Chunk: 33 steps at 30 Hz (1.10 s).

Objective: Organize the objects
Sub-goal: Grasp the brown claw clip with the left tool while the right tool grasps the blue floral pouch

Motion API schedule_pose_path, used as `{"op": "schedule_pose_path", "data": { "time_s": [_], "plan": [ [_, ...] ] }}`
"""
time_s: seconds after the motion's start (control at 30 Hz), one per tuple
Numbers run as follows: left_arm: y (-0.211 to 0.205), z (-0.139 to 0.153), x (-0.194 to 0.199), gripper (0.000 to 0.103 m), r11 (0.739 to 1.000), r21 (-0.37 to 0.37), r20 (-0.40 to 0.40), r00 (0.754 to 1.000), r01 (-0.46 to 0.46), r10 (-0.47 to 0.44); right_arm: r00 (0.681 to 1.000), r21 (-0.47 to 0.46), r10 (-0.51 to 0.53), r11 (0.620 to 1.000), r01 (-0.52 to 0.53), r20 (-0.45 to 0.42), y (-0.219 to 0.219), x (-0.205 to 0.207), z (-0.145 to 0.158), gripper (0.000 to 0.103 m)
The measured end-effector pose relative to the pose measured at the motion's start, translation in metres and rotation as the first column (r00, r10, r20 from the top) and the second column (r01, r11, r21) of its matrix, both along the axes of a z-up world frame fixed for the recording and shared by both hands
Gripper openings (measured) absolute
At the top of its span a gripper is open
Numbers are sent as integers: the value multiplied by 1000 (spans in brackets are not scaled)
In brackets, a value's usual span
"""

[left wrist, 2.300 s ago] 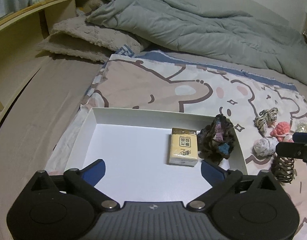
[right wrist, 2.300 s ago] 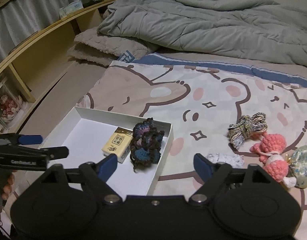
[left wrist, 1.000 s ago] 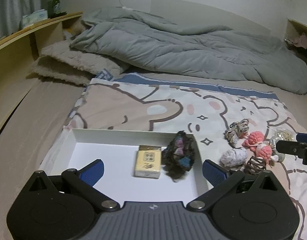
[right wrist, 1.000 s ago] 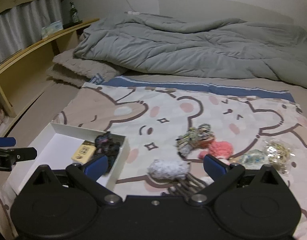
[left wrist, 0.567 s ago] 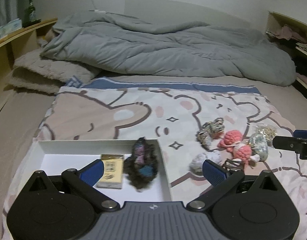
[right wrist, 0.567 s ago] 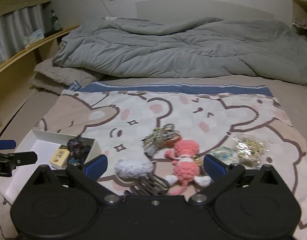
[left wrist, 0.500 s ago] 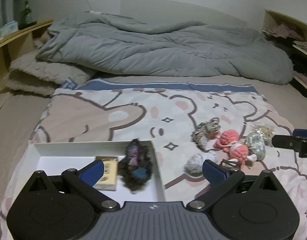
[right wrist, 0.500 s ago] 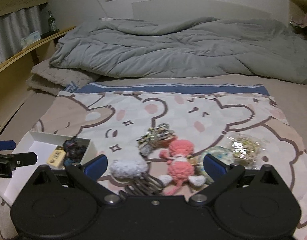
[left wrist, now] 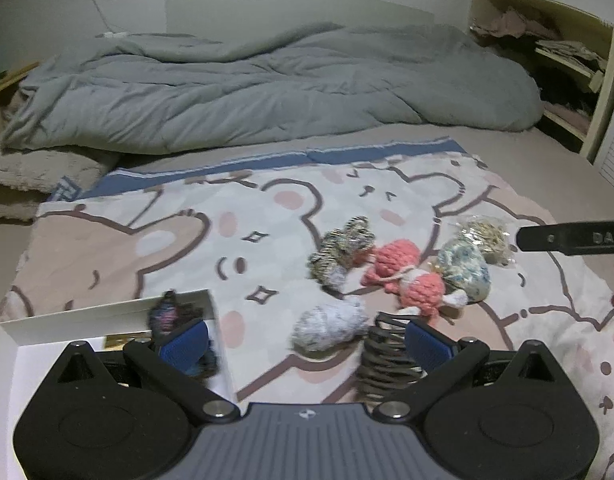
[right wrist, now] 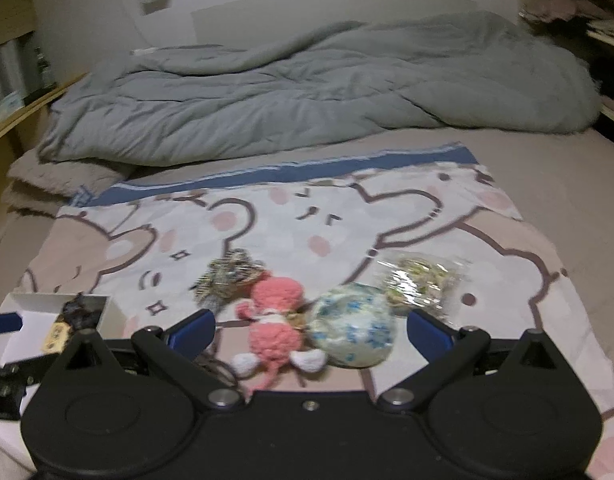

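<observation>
A white box (left wrist: 83,312) at the lower left holds a yellow packet (left wrist: 121,341) and a dark scrunchie (left wrist: 167,314). On the bear blanket lie a grey-white fuzzy ball (left wrist: 327,324), a dark spiral hair tie (left wrist: 383,356), a striped scrunchie (left wrist: 343,248), a pink crochet toy (left wrist: 403,272), a blue-flowered pouch (left wrist: 465,266) and a clear bag (left wrist: 485,236). My left gripper (left wrist: 305,340) is open above the fuzzy ball and spiral tie. My right gripper (right wrist: 311,330) is open over the pink toy (right wrist: 277,320) and pouch (right wrist: 353,330).
A grey duvet (left wrist: 267,92) is heaped across the far half of the bed. A beige pillow (left wrist: 35,168) lies at the left. A wooden shelf (left wrist: 563,60) stands at the far right. The blanket's edge (right wrist: 579,320) falls off to the right.
Both grippers have swung right, away from the white box and toward the loose items. The box has slid to the left edge of both views. Both stay open.
</observation>
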State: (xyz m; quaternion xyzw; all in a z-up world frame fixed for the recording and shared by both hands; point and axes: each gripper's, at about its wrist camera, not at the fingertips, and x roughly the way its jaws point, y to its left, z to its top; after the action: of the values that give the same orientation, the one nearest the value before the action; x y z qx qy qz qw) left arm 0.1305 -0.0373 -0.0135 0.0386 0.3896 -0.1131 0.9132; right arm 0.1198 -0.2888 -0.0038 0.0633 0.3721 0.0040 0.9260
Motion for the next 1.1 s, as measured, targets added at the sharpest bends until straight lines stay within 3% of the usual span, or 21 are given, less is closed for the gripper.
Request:
{"op": "schedule_pose_path", "data": {
  "time_s": [0.43,0.6,0.87,1.1],
  "plan": [
    [-46,-30,27,103,986,31,-82,984,161,-158,984,66,-148,986,155,-98,-31,29,-32,103],
    [-56,-48,39,95,976,30,-140,968,216,-210,979,69,-157,983,167,-131,-31,45,-46,103],
    [-65,-78,52,91,948,73,-211,934,309,-288,982,25,-98,994,103,-159,-28,68,-69,103],
    [-68,-98,67,90,950,24,-260,919,312,-296,972,-80,-34,997,16,-232,-14,90,-91,103]
  ]
}}
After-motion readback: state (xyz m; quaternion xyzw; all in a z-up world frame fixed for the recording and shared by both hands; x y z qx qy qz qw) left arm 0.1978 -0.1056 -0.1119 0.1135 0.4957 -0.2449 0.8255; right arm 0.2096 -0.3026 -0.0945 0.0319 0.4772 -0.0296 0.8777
